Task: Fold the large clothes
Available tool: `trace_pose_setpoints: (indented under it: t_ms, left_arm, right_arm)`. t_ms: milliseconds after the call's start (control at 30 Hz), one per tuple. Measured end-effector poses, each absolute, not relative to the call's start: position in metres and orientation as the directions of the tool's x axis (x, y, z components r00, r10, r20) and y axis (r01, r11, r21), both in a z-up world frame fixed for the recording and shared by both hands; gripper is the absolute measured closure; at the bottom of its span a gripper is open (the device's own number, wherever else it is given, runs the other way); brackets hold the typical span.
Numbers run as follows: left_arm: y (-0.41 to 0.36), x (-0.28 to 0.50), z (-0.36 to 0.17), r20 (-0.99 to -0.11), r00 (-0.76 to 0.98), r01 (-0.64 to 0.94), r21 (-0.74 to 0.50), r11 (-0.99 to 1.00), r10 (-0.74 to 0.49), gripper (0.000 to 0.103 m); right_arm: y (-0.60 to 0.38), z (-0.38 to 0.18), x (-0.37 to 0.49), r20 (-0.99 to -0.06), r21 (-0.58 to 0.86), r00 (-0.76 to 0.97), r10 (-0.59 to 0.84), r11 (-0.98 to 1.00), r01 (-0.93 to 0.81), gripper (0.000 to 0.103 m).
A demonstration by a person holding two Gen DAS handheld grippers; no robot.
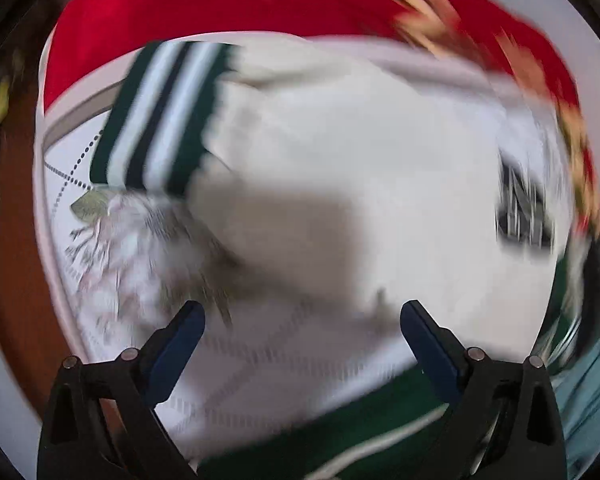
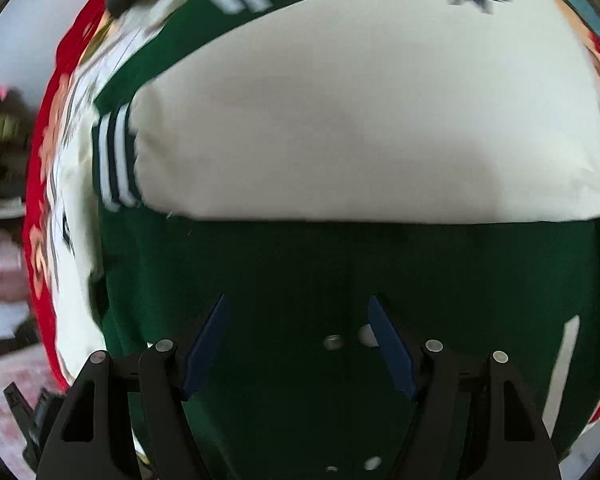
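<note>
A green and cream varsity-style jacket lies spread on a bed. In the left wrist view its cream sleeve (image 1: 340,152) fills the middle, with a green-and-white striped cuff (image 1: 160,116) at upper left. My left gripper (image 1: 302,312) is open and empty just above the cream cloth. In the right wrist view the cream sleeve (image 2: 360,128) lies folded across the green body (image 2: 300,280), its striped cuff (image 2: 116,160) at left. My right gripper (image 2: 296,300) is open and empty over the green body near its snaps (image 2: 333,342). Both views are blurred.
A white patterned sheet (image 1: 100,264) and a red blanket with a floral border (image 1: 220,0) lie under the jacket. Brown floor (image 1: 16,280) shows at left. Piled clothes (image 2: 0,152) sit at far left in the right wrist view.
</note>
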State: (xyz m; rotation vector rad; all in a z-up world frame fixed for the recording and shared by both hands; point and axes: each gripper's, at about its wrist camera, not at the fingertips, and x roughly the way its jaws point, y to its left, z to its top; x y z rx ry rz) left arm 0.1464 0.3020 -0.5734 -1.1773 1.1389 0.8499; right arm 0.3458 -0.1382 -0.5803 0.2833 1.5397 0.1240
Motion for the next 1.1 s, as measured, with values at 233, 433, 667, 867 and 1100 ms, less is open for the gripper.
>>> trace_pose_setpoints:
  t_ms: [233, 433, 667, 867, 1100]
  left_arm:
    - [0.368, 0.153, -0.577, -0.952, 0.273, -0.956, -0.252, 0.151, 0.137, 0.078]
    - [0.434, 0.156, -0.565, -0.923, 0.314, -0.940, -0.268, 0.213, 0.223, 0.086]
    - [0.476, 0.193, -0.582, -0.916, 0.351, -0.911, -0.286, 0.297, 0.193, 0.078]
    - [0.477, 0.204, -0.588, -0.914, 0.365, -0.896, -0.293, 0.333, 0.179, 0.065]
    - [0.449, 0.232, -0.523, -0.850, 0.348, -0.874, -0.142, 0.464, 0.395, 0.091]
  right_arm:
    - [-0.101, -0.602, 0.346, -0.975, 0.224, 0.005, 0.224, 0.974, 0.044, 0.029]
    - [-0.078, -0.599, 0.337, -0.978, 0.208, 0.023, 0.208, 0.977, 0.038, 0.029]
    - [-0.032, -0.598, 0.331, -0.979, 0.198, 0.046, 0.197, 0.980, 0.019, 0.029]
    - [-0.009, -0.593, 0.323, -0.984, 0.169, 0.069, 0.167, 0.986, 0.018, 0.029]
    - [-0.013, -0.561, 0.317, -0.982, -0.090, 0.165, -0.089, 0.996, 0.000, 0.007]
